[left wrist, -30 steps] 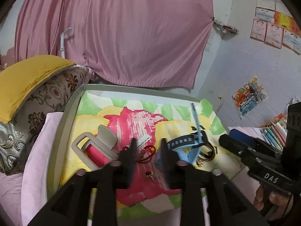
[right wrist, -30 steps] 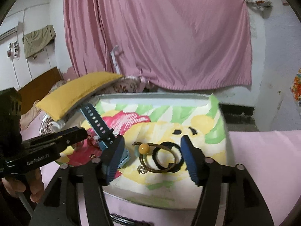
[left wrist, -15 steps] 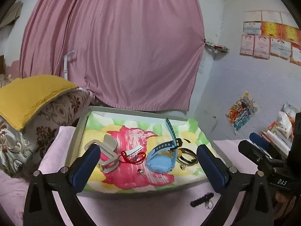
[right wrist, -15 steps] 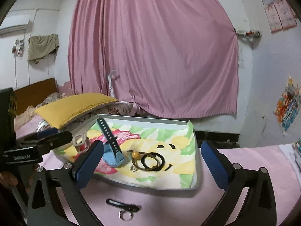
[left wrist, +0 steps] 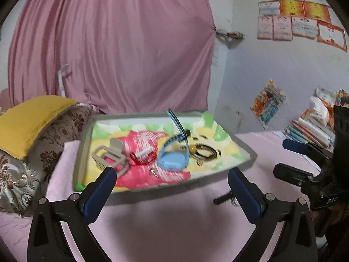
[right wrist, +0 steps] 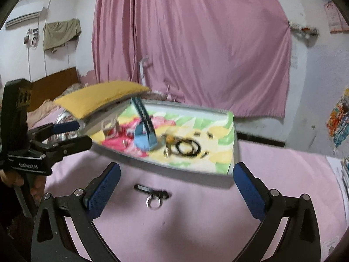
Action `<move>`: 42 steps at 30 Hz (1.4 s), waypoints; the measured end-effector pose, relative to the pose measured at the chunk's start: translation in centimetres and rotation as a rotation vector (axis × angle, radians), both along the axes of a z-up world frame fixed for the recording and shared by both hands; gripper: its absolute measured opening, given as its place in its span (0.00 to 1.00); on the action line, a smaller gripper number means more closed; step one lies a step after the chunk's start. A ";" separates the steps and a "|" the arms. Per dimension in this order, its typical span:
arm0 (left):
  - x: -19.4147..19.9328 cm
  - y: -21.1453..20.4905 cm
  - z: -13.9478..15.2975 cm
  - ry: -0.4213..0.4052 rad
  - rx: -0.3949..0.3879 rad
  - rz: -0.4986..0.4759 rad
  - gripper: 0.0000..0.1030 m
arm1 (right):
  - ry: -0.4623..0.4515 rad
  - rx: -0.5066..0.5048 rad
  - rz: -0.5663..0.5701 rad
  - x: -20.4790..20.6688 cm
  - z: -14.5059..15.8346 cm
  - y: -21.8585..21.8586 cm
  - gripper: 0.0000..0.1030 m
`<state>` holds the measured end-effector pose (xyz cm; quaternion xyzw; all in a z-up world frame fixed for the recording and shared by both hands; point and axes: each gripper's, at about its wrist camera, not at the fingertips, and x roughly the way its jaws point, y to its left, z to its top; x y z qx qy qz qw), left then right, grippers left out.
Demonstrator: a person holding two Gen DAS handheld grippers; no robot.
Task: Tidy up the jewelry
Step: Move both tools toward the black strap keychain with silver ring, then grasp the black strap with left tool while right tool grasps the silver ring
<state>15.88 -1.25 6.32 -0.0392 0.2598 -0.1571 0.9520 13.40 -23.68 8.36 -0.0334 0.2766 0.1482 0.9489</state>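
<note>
1. Left wrist view: your left tongs (left wrist: 170,190) are spread wide, empty, just short of the tray (left wrist: 244,150). The blue watch (left wrist: 173,159) lies mid-tray.
2. Right wrist view: your right tongs (right wrist: 175,184) are released too; a black clip (right wrist: 150,190) and ring (right wrist: 153,202) lie on the bed (right wrist: 196,222), outside the tray's near rim.

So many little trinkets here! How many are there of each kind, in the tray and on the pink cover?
Blue watch: 1
Beige hair claw: 1
Red cord bracelet: 1
Dark rings with an amber bead: 1 cluster, too blurred to separate
Black clip: 1
Silver ring: 1
Total: 6, all in the tray except the last two
</note>
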 end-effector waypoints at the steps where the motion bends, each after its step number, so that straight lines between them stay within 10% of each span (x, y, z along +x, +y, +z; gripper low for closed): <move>1: 0.1 -0.1 -0.2 0.018 -0.004 -0.015 0.99 | 0.024 0.001 -0.002 0.1 -0.4 -0.2 0.98; 12: 0.8 -2.7 -2.7 0.150 0.033 -0.160 0.65 | 0.210 -0.043 0.012 1.5 -4.6 -0.3 0.96; 17: 1.5 -3.7 -3.3 0.204 0.039 -0.204 0.46 | 0.261 -0.049 0.035 2.4 -5.3 -0.3 0.75; 42: 4.3 -6.5 -4.8 0.325 0.072 -0.328 0.27 | 0.341 -0.075 0.178 4.5 -6.3 2.0 0.24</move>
